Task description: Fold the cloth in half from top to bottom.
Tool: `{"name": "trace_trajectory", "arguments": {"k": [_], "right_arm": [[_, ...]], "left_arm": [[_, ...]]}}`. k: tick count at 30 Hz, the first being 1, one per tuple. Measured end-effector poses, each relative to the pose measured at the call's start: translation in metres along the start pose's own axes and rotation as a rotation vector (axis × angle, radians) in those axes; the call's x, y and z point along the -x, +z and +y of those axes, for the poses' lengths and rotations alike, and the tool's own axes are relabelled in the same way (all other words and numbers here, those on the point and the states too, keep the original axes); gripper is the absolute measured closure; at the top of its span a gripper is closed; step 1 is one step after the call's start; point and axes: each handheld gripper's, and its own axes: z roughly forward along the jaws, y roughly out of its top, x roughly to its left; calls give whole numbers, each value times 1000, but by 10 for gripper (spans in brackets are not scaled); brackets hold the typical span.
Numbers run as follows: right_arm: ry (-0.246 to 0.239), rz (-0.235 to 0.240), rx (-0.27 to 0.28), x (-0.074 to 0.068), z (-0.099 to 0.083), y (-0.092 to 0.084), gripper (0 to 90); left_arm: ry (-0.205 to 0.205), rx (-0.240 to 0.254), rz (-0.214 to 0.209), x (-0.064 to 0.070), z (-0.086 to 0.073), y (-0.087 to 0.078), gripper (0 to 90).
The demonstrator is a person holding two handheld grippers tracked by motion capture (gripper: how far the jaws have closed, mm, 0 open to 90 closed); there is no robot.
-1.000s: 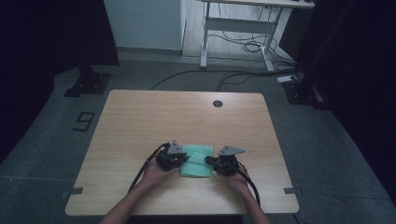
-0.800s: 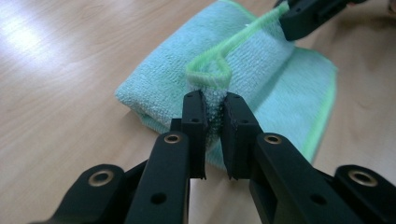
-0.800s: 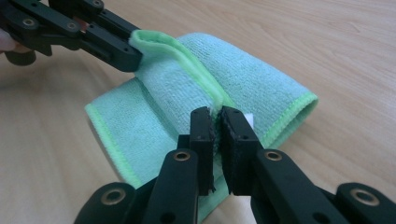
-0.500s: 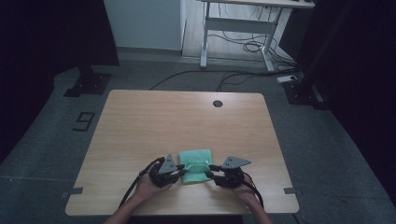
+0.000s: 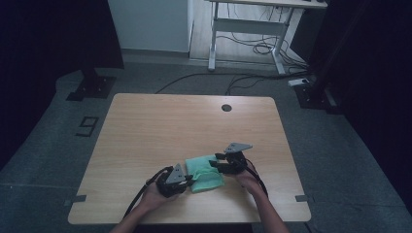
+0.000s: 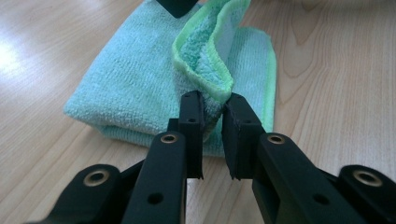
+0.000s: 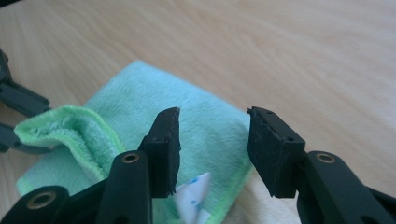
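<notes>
A folded mint-green cloth [image 5: 204, 172] with a brighter green hem lies on the wooden table [image 5: 160, 126] near the front edge. My left gripper [image 5: 190, 178] is at its near left corner. In the left gripper view the jaws [image 6: 212, 100] have just been closing and pinch a raised fold of the cloth [image 6: 135, 79]. My right gripper [image 5: 216, 162] hovers over the cloth's right side. Its jaws [image 7: 212, 116] have just been opening and stand apart with nothing between them, the cloth [image 7: 201, 121] below. A white label [image 7: 194, 196] shows at the hem.
A round cable hole [image 5: 226, 108] sits near the table's far edge. Beyond the table a white desk frame [image 5: 243, 29] stands with cables [image 5: 252, 48] on the floor. A dark stand base [image 5: 92, 85] rests at the back left.
The right gripper has let go of the cloth, opened and drawn back to the right. The left gripper has shifted toward the front edge, still holding the cloth's fold.
</notes>
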Motion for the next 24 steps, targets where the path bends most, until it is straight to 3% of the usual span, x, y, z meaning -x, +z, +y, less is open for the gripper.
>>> {"name": "trace_trajectory", "arguments": {"k": [3,7,9,13,14,16,19,21,24], "right_arm": [[-17,34,-4,-7,-6,-8,538],[-40,57,-16,-18,-21,-21,540],[-46,57,-18,-20,-28,-25,541],[-48,60,-22,-24,-38,-27,541],[-49,59,-26,-24,-39,-26,540],[-48,52,-28,-25,-40,-25,539],[-48,43,-30,-26,-41,-24,538],[-55,40,-36,-27,-43,-23,540],[-55,31,-33,-29,-46,-22,546]], "left_arm": [[-13,4,-3,-1,-1,-2,762],[-35,25,-13,0,-1,-7,669],[-55,52,-22,0,0,-11,574],[-133,138,-35,-5,5,-19,477],[-157,138,-34,-7,7,-19,467],[-195,72,5,-12,10,-12,452],[-224,10,16,-17,11,1,442],[-215,-45,12,-19,11,11,443],[-192,-83,12,-19,14,22,460]]}}
